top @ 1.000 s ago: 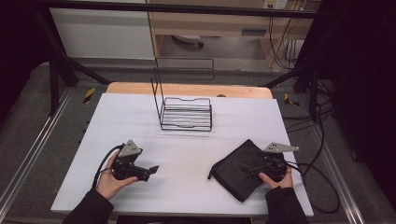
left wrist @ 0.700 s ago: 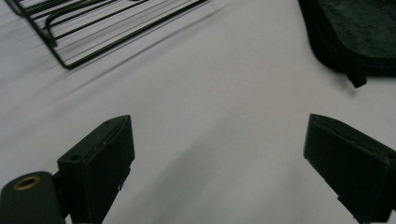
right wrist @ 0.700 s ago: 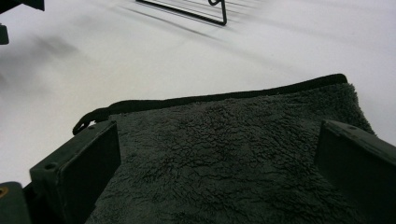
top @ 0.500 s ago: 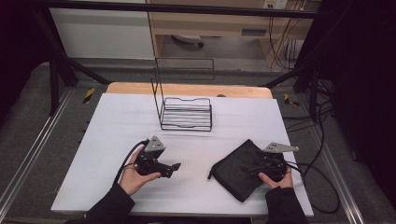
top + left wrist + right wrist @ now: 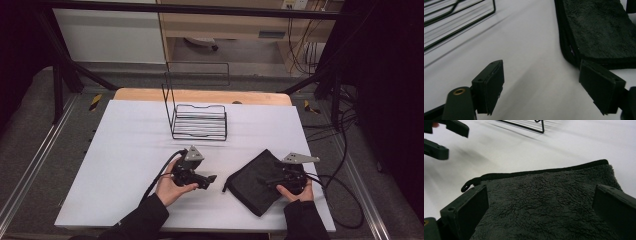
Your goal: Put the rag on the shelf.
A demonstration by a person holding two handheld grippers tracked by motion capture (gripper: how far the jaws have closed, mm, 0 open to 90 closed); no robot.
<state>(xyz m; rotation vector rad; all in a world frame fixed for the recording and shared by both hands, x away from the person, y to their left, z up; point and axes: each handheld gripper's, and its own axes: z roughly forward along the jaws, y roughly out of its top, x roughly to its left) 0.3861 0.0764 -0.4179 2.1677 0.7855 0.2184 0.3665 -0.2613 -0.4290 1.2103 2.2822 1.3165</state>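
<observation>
Movement all on the left side over the last second: a slide of the left gripper (image 5: 212, 178) from the near-left of the white tabletop (image 5: 125, 150) toward the middle, ending near the flat black fuzzy fleece pouch (image 5: 256, 182) but not touching it. No change for the right gripper (image 5: 267, 181), parked in the same spot over the pouch's right half at the near-right of the table. Looks like lining up a two-handed grab, maybe to open the pouch or carry it to the black wire rack (image 5: 199, 122) at the back, just a guess though. High view fine for layout, useless for the jaws. Via the left gripper view: jaws spread wide with bare table between them, pouch corner just ahead of the right-hand one. Via the right gripper view: jaws released too, wide apart, straddling the fleece without pinching it, plus a black zipper pull (image 5: 467, 185) at the pouch's edge, too small to spot from above.
</observation>
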